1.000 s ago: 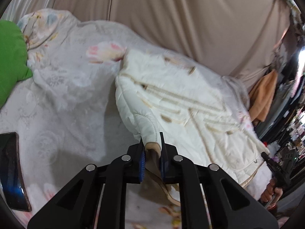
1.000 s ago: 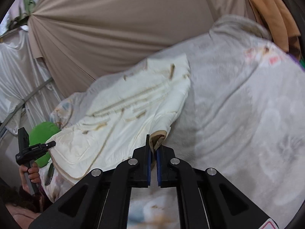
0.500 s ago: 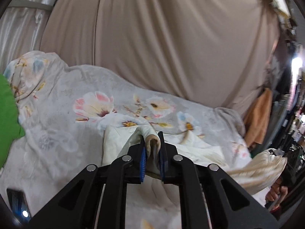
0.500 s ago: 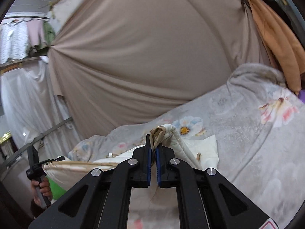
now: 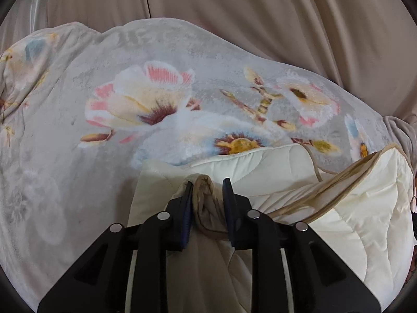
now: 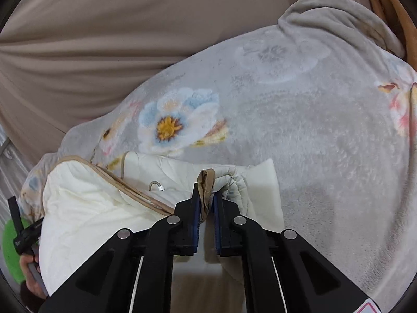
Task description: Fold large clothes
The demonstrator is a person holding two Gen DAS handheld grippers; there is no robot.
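Quilted cream jacket (image 5: 286, 172) folded over on plush flowered blanket (image 5: 78, 135).

Much of the cream jacket (image 5: 338, 208) runs out of the left wrist view at the bottom and right edges, and the black arms of the left claw (image 5: 207, 198) cover its near part. In the right wrist view the right claw (image 6: 207, 200) hides the cloth beneath it. At that picture's left edge a hand (image 6: 31, 268) is partly cut off, gripping what is probably the other device, and a green thing (image 6: 11, 250) behind it cannot be told.
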